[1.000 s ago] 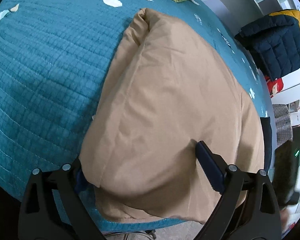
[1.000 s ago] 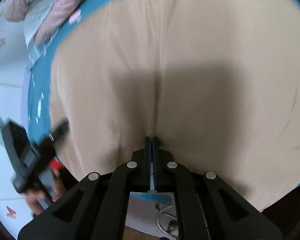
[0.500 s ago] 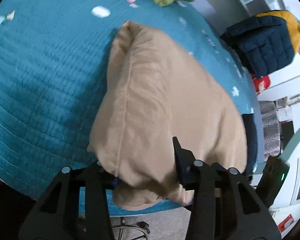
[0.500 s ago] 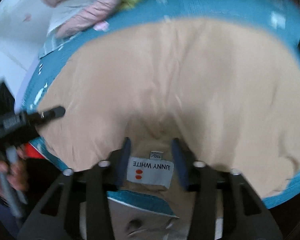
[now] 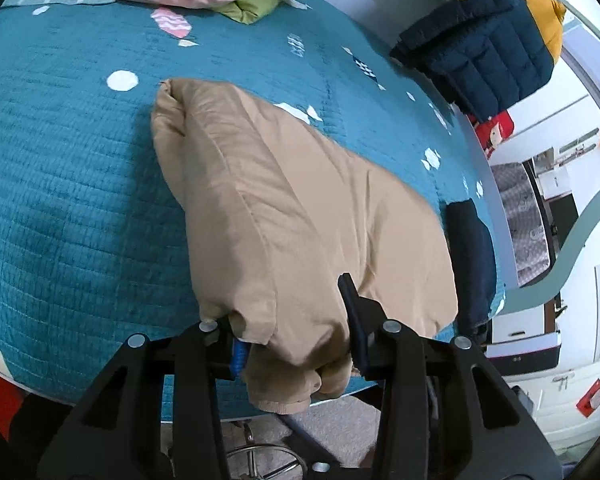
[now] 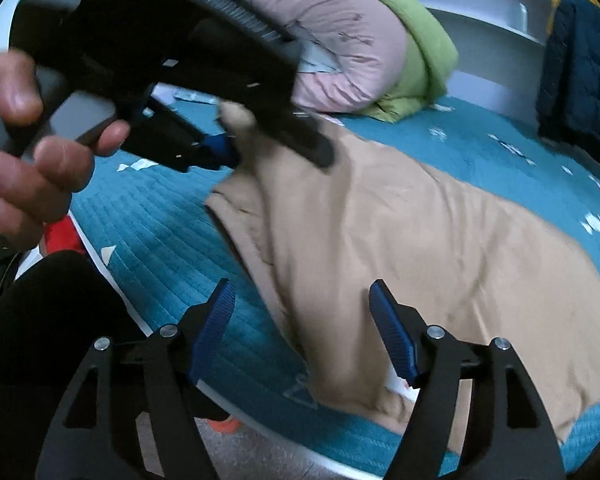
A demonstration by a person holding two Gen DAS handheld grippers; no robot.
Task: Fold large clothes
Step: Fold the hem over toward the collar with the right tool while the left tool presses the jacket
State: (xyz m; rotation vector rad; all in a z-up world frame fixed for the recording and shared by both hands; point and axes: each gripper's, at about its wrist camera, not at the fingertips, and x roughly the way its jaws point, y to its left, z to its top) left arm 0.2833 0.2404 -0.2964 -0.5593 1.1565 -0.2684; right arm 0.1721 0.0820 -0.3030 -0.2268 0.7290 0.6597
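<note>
A: Where does the tan garment lie?
B: On the teal quilt of the bed, running from 11 o'clock down to 5 o'clock in the left wrist view.
A: State of each tool?
B: Left tool: clenched on a bunched fold at the near edge. Right tool: jaws opening, nothing gripped, garment below at 3 o'clock.

We see a tan garment, soft and creased, folded into a long wedge on the teal quilt. Its narrow end points toward the quilt's middle; its wide end, with a ribbed hem, is bunched and lifted off the quilt's near edge.
</note>
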